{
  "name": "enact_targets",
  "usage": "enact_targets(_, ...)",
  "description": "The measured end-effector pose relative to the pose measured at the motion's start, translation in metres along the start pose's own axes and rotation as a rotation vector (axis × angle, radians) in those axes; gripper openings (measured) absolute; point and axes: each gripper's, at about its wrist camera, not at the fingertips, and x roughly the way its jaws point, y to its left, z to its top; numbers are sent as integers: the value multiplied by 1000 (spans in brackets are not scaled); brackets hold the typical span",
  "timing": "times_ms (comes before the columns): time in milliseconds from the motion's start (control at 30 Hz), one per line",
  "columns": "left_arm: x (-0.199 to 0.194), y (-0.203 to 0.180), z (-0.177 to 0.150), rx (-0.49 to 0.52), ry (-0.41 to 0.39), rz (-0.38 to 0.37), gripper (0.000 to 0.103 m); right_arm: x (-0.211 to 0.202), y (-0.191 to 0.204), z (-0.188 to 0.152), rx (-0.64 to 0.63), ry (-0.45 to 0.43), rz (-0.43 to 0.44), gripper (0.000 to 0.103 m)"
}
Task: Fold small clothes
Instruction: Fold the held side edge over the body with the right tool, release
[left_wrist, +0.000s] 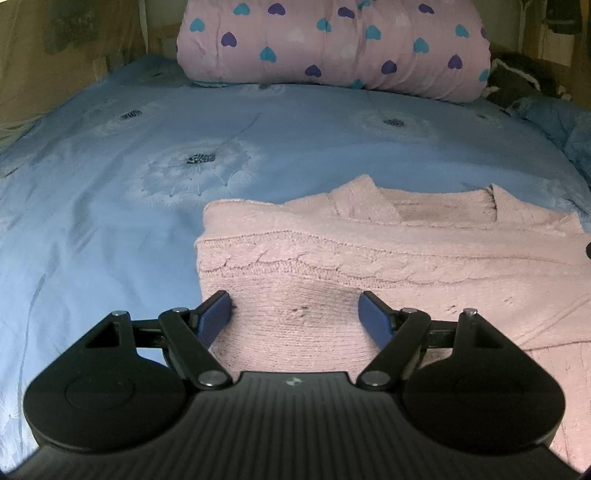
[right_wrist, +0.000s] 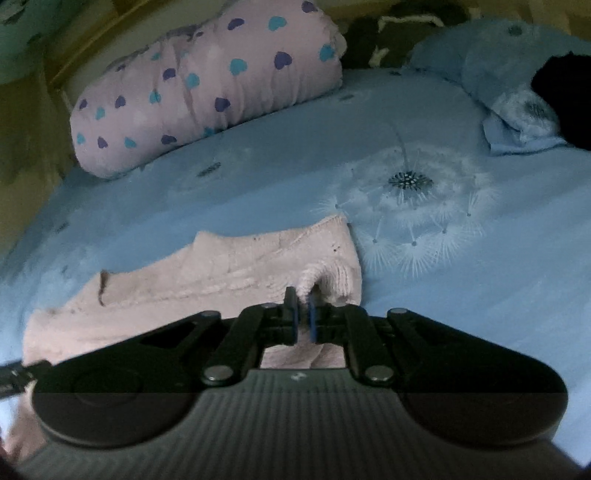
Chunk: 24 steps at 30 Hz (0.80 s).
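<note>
Right tool (right_wrist: 303, 314) is clamped on a ribbed edge of the pink knitted sweater (right_wrist: 221, 266); left tool (left_wrist: 295, 314), fingers apart, straddles it low in frame. The thin pinch could slip, dropping the fold crooked on the blue bed (left_wrist: 110, 221).

You look across a light blue bedsheet (left_wrist: 110, 229) printed with white dandelion heads (right_wrist: 410, 206). At its far end lies a rolled pink quilt (left_wrist: 332, 44) dotted with teal and purple hearts. A crumpled blue pillow (right_wrist: 517, 114) sits nearby, beside dark fabric (right_wrist: 565, 96).
</note>
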Motion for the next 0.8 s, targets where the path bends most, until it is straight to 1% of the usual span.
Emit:
enact_targets(67, -2, 2, 1, -9, -9, -7, 80, -1, 2, 1, -8, 1, -5, 11)
enact_targets(167, -11, 6, 5, -38, -66, -28, 80, -11, 7, 9, -26, 10, -19, 12)
enact_targets(233, -12, 9, 6, -45, -100, -3, 80, -27, 15, 11, -56, -20, -25, 12)
enact_targets(300, -4, 12, 7, -49, -74, 25, 80, -39, 20, 8, -83, -51, -34, 12)
enact_targets(367, 8, 18, 5, -71, -32, 31, 80, -45, 25, 2, -104, -67, -35, 12)
enact_targets(467, 19, 22, 3, -88, 4, 25, 81, -39, 26, -9, -121, -48, -24, 12)
enact_targets(567, 21, 23, 3, -86, 5, 29, 83, -20, 20, -18, -120, 4, -66, 11)
enact_targets(600, 20, 22, 3, -83, 3, 32, 83, -16, 17, -20, -115, 4, -69, 8)
enact_targets(733, 13, 18, 3, -75, 3, 33, 83, -19, 14, -24, -118, -21, -57, 8)
enact_targets(767, 9, 18, 3, -71, 2, 30, 83, -22, 15, -24, -112, -25, -54, 8)
enact_targets(800, 3, 17, 2, -65, 0, 23, 83, -26, 16, -24, -105, -32, -53, 12)
